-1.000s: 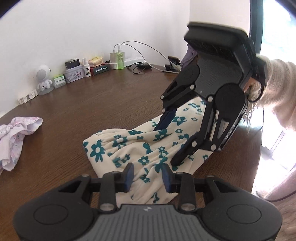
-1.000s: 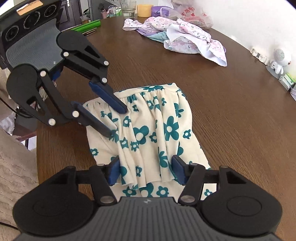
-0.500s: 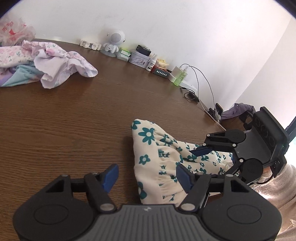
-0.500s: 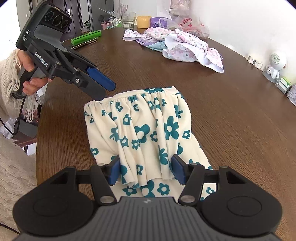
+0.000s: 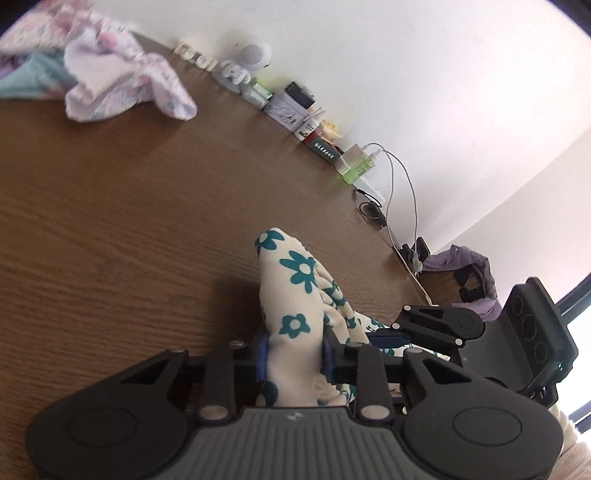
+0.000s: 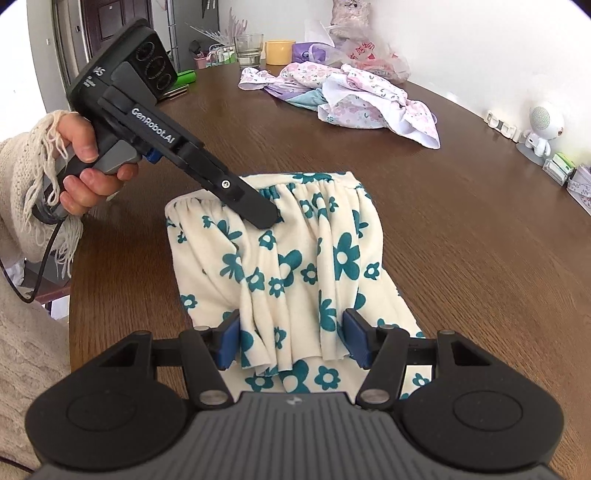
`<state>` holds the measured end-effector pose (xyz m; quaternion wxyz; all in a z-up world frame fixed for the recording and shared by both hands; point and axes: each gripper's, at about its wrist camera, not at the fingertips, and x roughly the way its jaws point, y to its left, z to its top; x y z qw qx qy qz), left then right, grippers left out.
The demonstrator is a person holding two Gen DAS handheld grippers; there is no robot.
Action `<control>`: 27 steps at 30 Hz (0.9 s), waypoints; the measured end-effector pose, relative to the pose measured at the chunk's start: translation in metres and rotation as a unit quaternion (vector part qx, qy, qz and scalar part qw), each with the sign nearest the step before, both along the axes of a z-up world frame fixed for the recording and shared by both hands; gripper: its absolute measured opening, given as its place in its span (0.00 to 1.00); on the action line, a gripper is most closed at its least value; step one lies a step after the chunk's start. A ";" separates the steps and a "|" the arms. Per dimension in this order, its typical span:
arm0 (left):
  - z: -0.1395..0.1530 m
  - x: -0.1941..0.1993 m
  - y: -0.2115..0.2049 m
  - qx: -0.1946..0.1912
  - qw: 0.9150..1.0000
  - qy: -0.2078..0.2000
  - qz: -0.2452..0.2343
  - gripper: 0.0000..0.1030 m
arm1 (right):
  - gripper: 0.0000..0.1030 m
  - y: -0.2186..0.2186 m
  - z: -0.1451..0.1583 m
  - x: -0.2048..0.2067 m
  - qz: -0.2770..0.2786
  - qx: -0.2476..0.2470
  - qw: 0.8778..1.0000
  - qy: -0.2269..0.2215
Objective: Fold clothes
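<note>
Cream garment with teal flowers on the brown table

The floral garment [image 6: 295,251] lies rumpled; the left hand-held gripper [image 5: 293,354] is clamped on its gathered edge, and the right hand-held gripper [image 6: 291,341] stands apart around its near folds.

I'm in a home: wooden table [image 6: 461,206], heaped laundry [image 6: 351,99], mug [image 6: 277,52], glass [image 6: 250,50], door [image 6: 107,22].

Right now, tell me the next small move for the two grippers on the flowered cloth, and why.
Probably shut the right gripper on the cloth. Its jaws stand wide apart with the near edge bunched loosely between them, while the left gripper looks clamped on the far gathered edge. With both ends held, the cloth could be lifted and folded over.
</note>
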<state>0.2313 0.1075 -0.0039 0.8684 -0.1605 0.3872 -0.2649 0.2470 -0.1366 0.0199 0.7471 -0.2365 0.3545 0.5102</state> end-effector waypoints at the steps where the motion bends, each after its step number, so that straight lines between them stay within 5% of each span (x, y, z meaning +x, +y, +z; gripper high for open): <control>1: 0.007 -0.002 -0.001 0.020 1.000 -0.014 -0.004 0.24 | 0.56 0.005 0.000 0.000 -0.002 -0.001 1.000 0.001; 5: 0.033 -0.009 -0.007 0.101 0.992 -0.071 -0.018 0.23 | 0.56 0.030 0.004 -0.003 -0.016 0.000 1.000 -0.007; 8: 0.053 -0.015 -0.012 0.165 0.979 -0.114 -0.029 0.23 | 0.57 0.034 0.014 -0.004 -0.031 0.022 0.999 -0.001; 14: 0.076 -0.014 -0.040 0.320 0.929 -0.177 -0.061 0.23 | 0.57 -0.006 0.022 -0.006 -0.093 0.025 0.995 -0.005; 18: 0.072 -0.017 -0.078 0.401 0.885 -0.222 -0.089 0.23 | 0.57 -0.038 0.015 -0.006 -0.146 0.025 0.989 0.003; 22: 0.063 -0.043 -0.118 0.430 0.853 -0.269 -0.125 0.24 | 0.57 -0.055 0.003 -0.012 -0.161 0.041 0.986 0.019; 27: 0.039 -0.060 -0.164 0.439 0.839 -0.277 -0.162 0.24 | 0.57 -0.062 -0.007 -0.018 -0.157 0.058 0.986 0.016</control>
